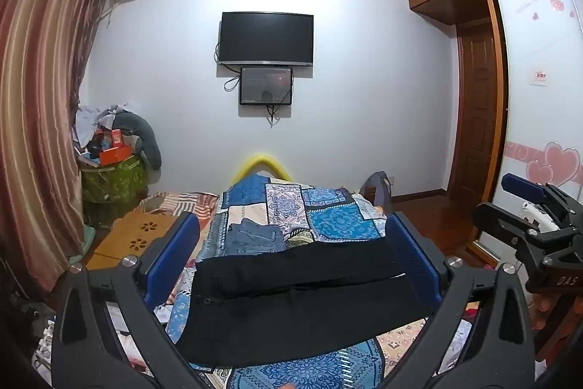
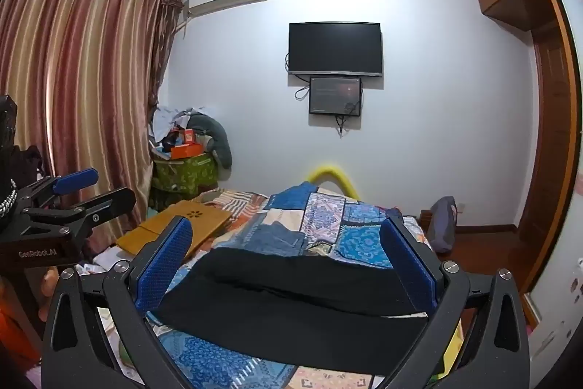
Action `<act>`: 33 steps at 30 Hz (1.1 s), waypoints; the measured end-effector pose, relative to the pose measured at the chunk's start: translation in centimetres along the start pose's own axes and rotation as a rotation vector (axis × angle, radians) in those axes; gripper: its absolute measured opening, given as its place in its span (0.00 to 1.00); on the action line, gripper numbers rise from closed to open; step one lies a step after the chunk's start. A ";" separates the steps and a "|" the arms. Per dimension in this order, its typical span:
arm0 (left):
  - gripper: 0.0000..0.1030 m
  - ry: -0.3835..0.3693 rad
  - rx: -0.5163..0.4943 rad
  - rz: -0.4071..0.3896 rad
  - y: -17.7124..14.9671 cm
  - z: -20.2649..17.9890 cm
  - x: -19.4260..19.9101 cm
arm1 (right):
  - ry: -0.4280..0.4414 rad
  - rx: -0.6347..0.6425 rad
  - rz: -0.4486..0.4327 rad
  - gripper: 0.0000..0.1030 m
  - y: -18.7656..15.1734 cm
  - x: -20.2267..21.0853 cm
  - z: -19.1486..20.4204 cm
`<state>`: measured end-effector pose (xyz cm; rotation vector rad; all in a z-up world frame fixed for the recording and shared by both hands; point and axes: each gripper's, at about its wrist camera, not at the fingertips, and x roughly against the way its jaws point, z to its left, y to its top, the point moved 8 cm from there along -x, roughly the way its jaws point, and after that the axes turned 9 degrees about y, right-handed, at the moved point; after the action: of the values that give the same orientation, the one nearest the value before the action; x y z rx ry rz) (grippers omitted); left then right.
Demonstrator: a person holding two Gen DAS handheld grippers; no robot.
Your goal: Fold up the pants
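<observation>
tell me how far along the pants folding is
Done: the black pants lie flat across the patchwork quilt, legs side by side, no fold visible. In hand: nothing; left gripper and right gripper hover open above them. Left: every fold. Folded jeans sit behind.

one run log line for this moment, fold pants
left tool: open, empty | right tool: open, empty | black pants: flat on patchwork bedspread | jeans: behind
</observation>
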<state>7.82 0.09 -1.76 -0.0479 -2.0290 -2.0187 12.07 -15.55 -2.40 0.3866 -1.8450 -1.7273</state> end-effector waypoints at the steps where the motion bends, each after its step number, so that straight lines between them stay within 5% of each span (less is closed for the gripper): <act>1: 1.00 0.001 -0.002 0.000 0.0 0.0 0.0 | 0.000 0.004 -0.008 0.99 0.0 0.1 0.1; 33: 1.00 -0.009 -0.008 -0.011 -0.4 -0.3 -0.2 | -0.010 -0.014 -0.005 0.99 0.1 0.4 -0.1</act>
<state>8.02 -0.19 -2.17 -0.0473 -2.0314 -2.0363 11.81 -15.87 -2.23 0.3779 -1.8389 -1.7476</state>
